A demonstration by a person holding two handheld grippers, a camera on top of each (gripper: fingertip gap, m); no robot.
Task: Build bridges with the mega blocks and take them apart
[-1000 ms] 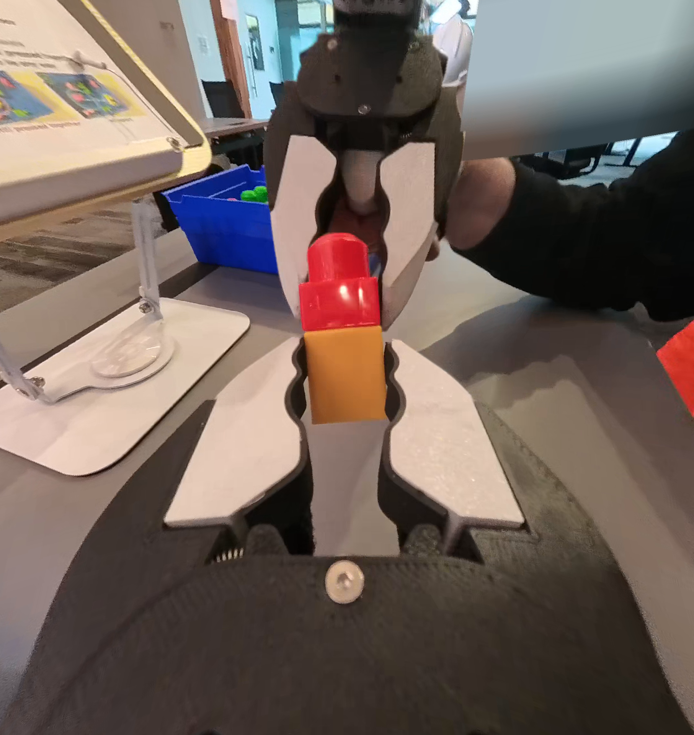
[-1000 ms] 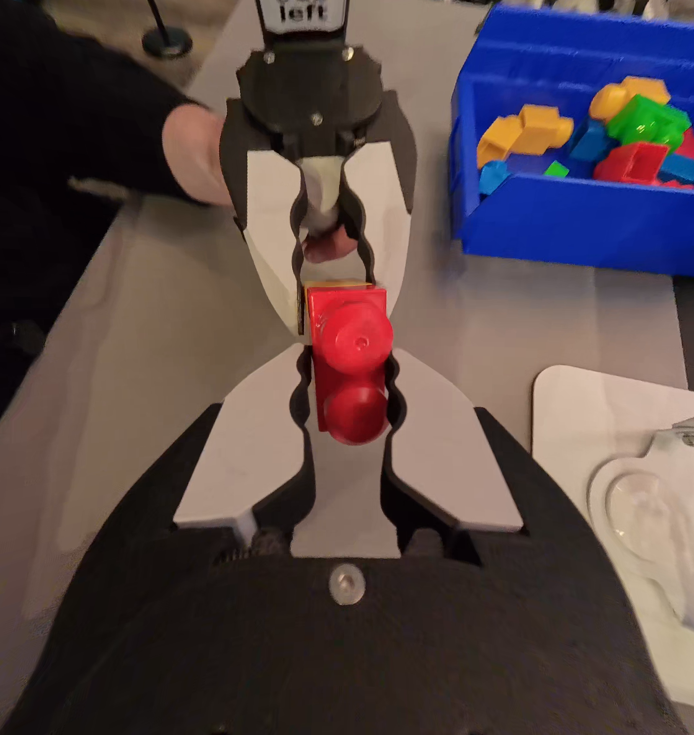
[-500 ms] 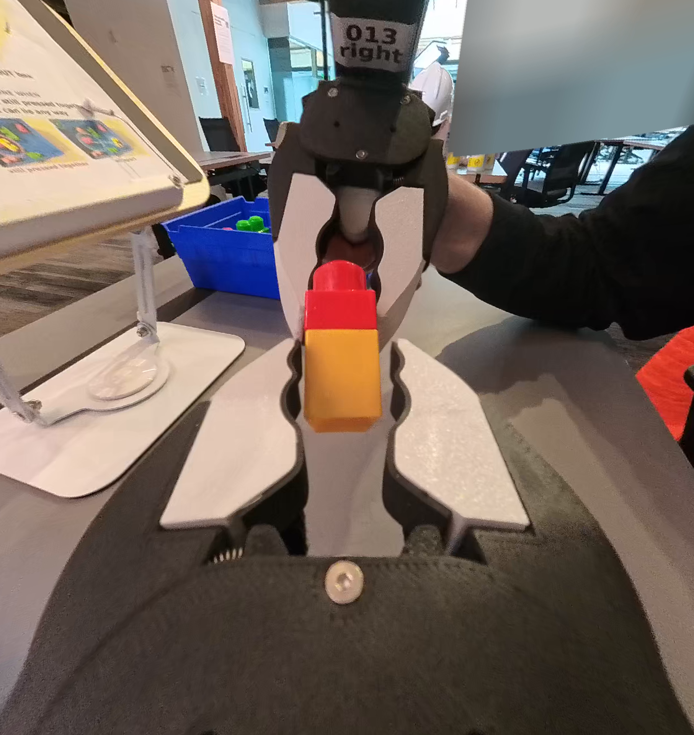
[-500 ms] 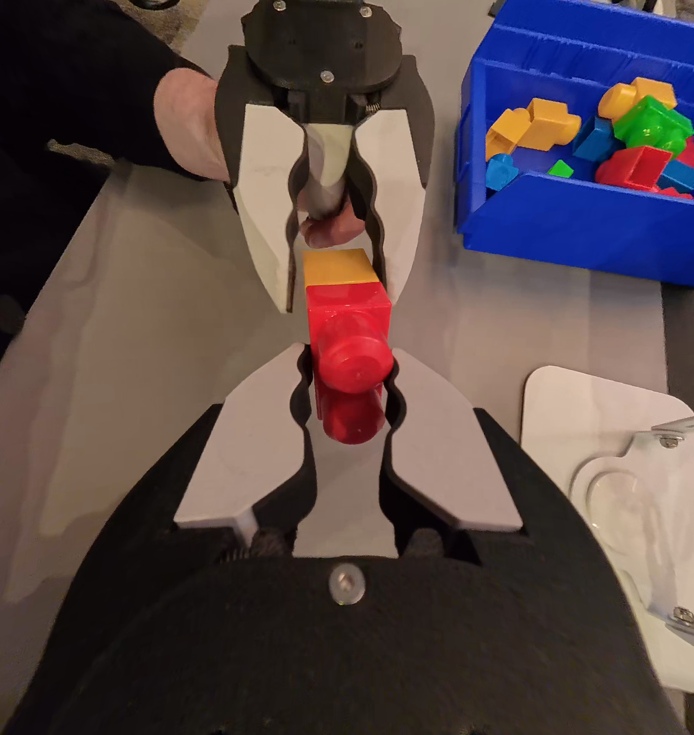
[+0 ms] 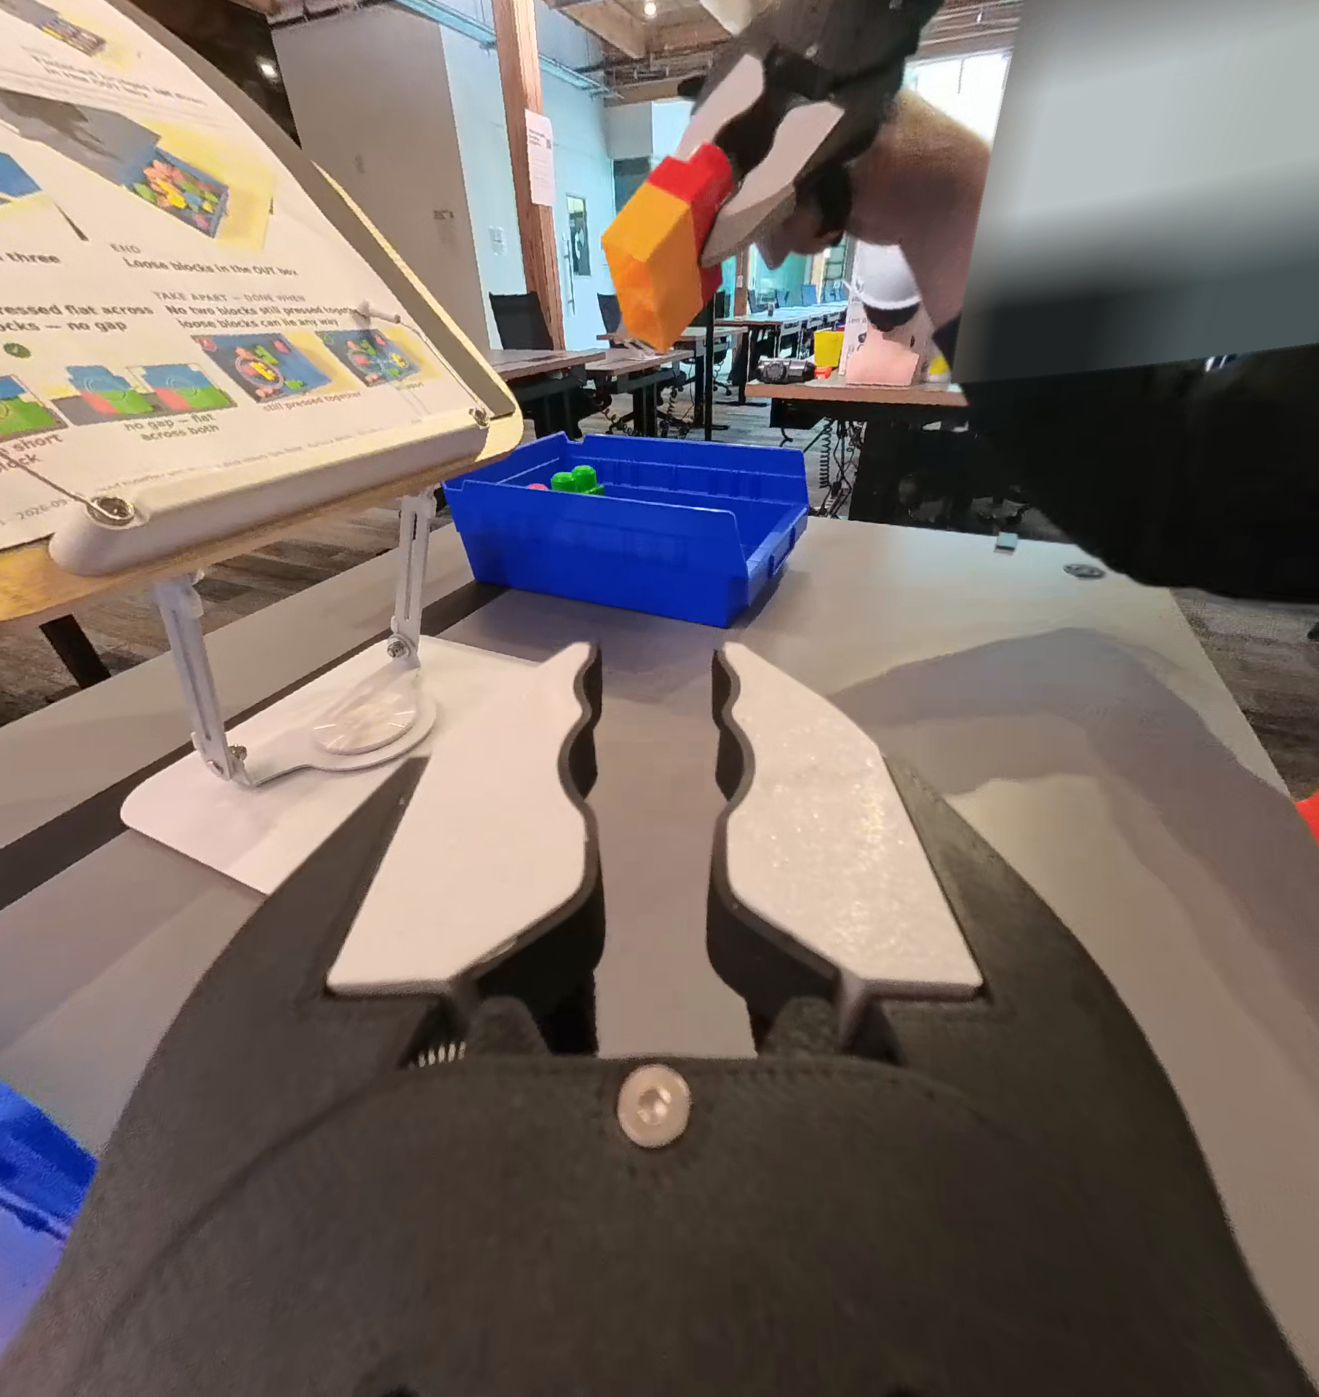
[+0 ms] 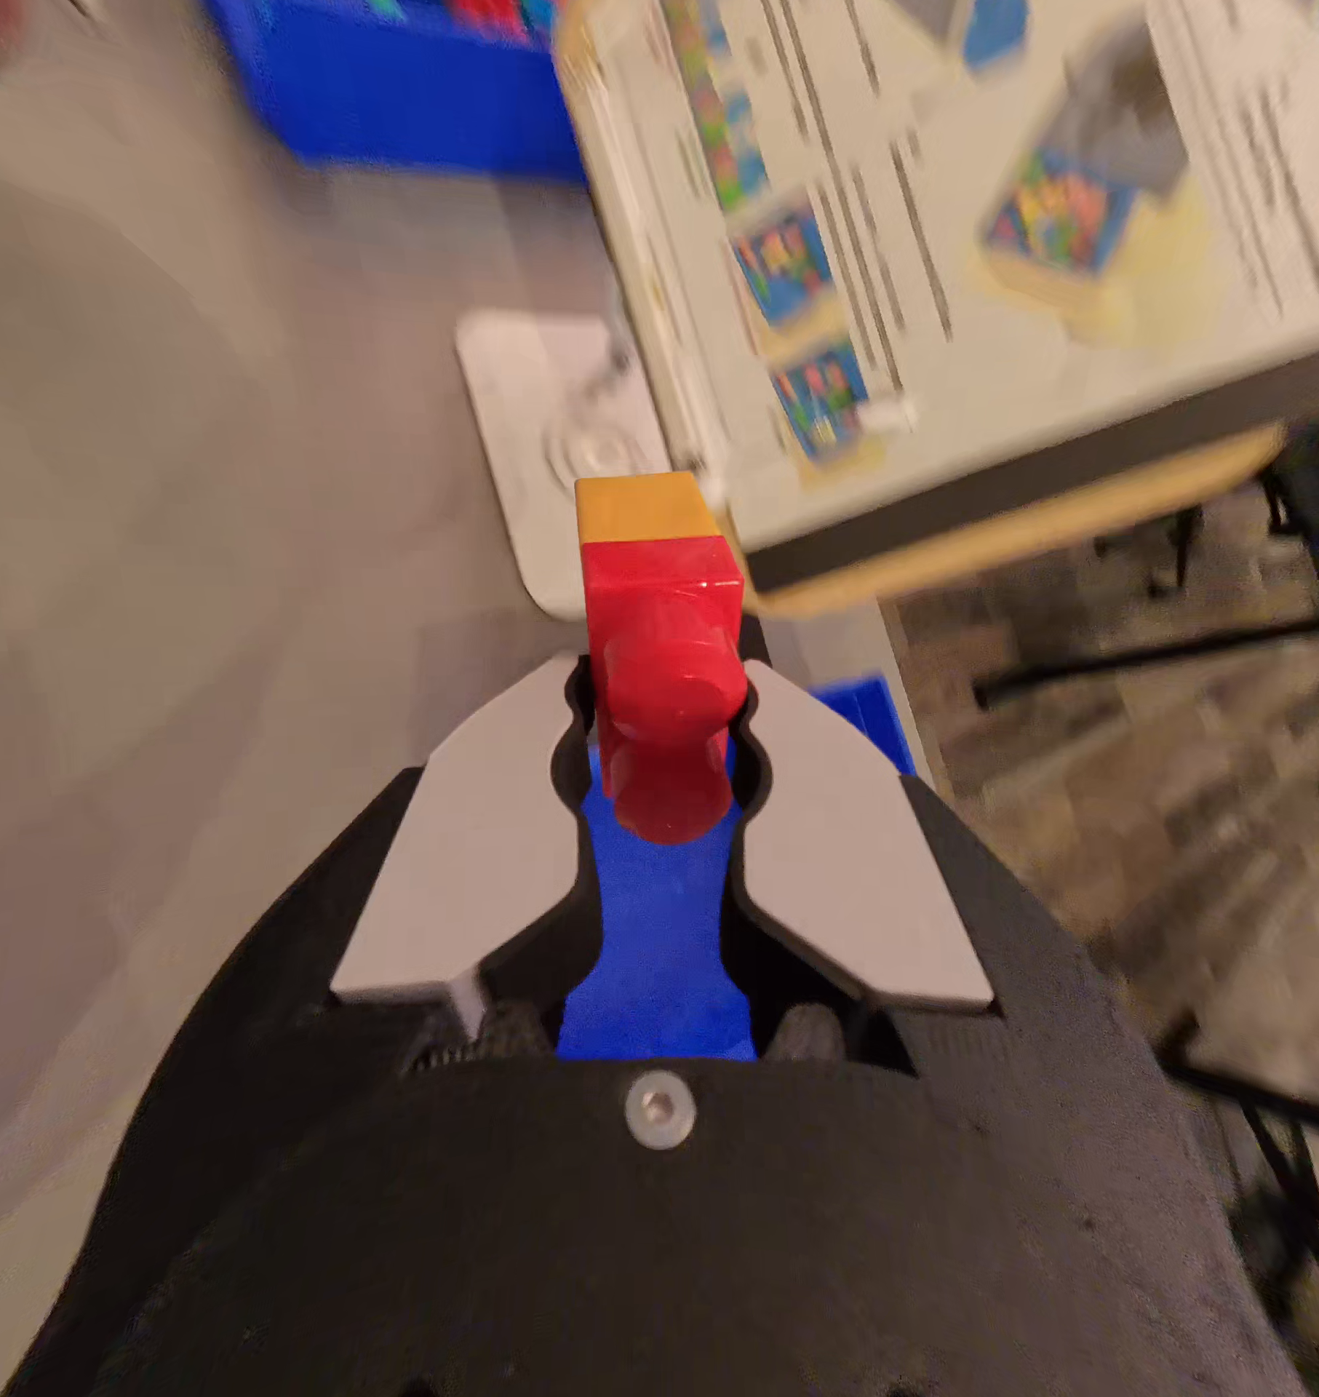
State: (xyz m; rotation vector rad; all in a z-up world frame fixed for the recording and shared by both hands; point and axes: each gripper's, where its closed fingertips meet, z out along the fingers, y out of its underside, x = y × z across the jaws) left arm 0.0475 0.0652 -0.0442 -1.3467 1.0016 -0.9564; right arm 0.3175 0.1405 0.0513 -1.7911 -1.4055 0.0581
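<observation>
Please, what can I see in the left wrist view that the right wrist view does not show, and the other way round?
Only the left wrist view shows the left tool, open with nothing between its fingers, and a green block in the blue bin. Only the right wrist view shows the red block's studs pressed between the right tool's fingers. Both show the right tool holding the red block joined to the orange block, and the instruction board.

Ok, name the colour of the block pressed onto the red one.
Orange-yellow block, clearest in the left wrist view.
</observation>
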